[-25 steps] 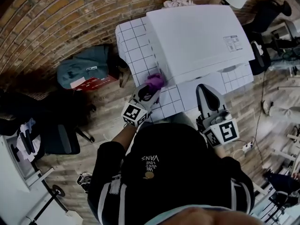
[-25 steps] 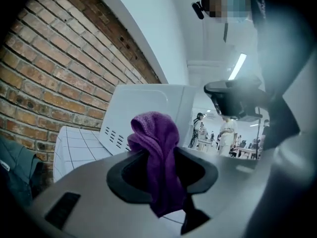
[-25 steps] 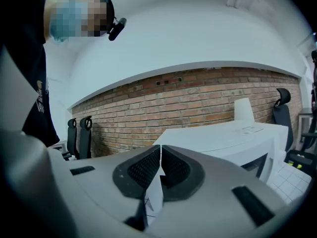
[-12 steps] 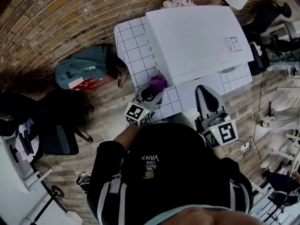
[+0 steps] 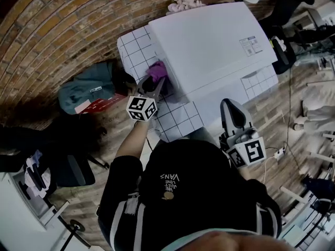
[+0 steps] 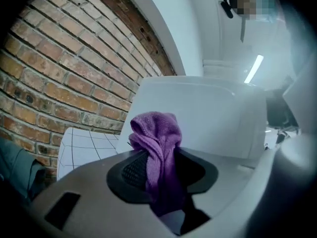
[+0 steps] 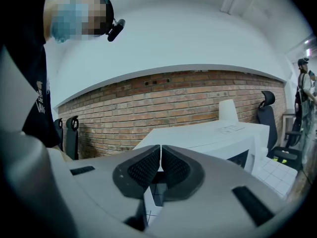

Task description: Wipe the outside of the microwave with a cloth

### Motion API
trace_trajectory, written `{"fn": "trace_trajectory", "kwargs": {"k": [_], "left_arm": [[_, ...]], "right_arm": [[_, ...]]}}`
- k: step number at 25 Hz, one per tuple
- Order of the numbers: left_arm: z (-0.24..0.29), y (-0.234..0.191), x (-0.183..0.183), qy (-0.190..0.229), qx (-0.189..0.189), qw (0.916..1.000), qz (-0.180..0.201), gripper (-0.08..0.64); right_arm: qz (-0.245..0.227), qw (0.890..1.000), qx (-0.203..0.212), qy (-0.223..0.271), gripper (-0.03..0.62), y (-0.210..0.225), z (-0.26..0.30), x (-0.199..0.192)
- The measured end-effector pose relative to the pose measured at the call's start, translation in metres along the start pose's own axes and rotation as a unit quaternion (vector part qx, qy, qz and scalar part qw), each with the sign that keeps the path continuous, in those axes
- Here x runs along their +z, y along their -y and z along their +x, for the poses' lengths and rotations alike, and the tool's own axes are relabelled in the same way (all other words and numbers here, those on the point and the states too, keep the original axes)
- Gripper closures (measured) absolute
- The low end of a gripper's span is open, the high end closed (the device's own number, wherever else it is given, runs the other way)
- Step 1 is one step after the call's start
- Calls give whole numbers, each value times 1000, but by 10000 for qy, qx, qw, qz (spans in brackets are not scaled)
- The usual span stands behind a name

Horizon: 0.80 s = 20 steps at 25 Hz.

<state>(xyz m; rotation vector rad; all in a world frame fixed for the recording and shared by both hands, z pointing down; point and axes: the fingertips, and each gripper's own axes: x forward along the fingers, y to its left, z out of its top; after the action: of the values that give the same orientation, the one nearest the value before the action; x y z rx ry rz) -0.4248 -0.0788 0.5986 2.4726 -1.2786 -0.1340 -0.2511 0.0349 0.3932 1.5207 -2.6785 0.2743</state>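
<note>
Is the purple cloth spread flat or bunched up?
Bunched up: the cloth sits as a wad pinched in the left gripper.

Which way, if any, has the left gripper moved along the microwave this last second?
Yes. The left gripper, shut on the purple cloth, went from the front-left corner of the microwave rearward along its left side, toward the brick wall.

1. It looks like an office or work room.
2. A brick wall (image 5: 63,25) stands behind a white squared table (image 5: 133,54).
3. Office chairs (image 7: 266,114) stand on a wood floor (image 5: 112,127).
</note>
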Motion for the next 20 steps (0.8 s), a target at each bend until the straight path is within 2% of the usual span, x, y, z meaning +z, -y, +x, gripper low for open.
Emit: {"fn": "trace_trajectory", "kwargs": {"k": [5, 8, 16, 20], "left_arm": [[26, -49, 14, -91, 281, 9994, -171, 414], [38, -68, 20, -189, 364, 9991, -124, 414], [56, -100, 23, -421, 565, 9974, -134, 414], [56, -102, 24, -449, 662, 9967, -150, 414]], "right_arm": [[-131, 9989, -375, -263, 586, 15, -10, -13], [-98, 9983, -494, -296, 586, 18, -12, -15], [-92, 9978, -565, -338, 586, 19, -11, -19], [-69, 9979, -548, -345, 586, 22, -13, -18]]}}
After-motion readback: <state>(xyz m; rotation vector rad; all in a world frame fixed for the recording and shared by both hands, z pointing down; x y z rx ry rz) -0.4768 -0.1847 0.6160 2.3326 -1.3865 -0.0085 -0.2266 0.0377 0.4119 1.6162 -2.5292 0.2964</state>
